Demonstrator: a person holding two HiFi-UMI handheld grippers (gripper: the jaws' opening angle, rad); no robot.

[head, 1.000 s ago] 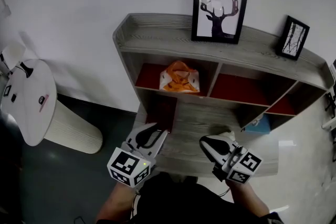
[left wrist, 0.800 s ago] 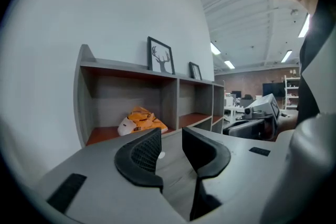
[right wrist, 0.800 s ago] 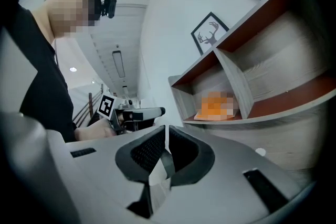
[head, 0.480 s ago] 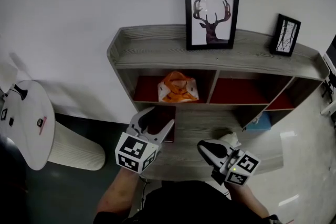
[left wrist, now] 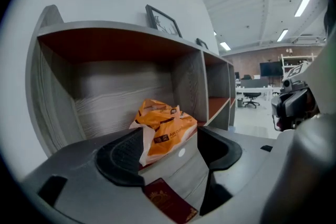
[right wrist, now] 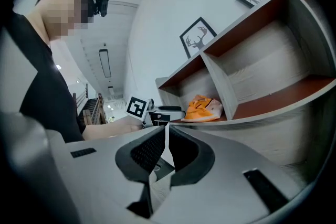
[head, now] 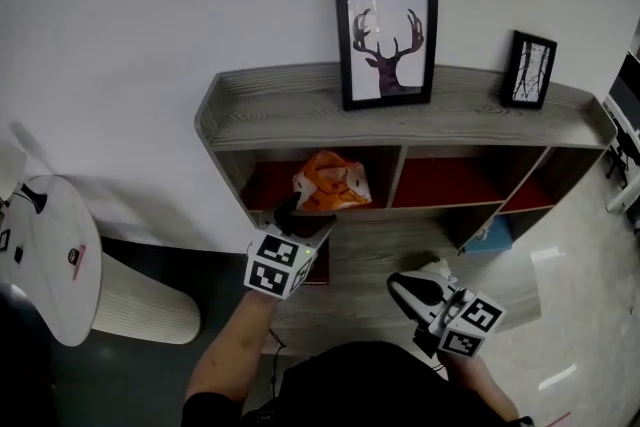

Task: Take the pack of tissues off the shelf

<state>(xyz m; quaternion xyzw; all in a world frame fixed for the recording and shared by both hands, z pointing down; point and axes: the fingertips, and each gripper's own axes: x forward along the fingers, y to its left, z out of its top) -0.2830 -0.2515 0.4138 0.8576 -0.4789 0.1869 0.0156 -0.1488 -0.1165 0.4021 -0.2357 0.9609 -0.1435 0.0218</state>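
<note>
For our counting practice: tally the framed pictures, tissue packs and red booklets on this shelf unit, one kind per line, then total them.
Framed pictures: 2
Tissue pack: 1
Red booklet: 1
Total: 4

The right tool (right wrist: 167, 134) holds its jaws pressed together, nothing between them. Ahead and slightly right, an orange tissue pack (right wrist: 202, 109) lies in the shelf's (right wrist: 220, 86) end compartment. Left of the pack, the left tool (right wrist: 176, 109) points at it, jaws opening; what lies between them is unclear. A deer picture (right wrist: 198, 35) stands above. A person (right wrist: 42, 86) in black fills the far left.
</note>
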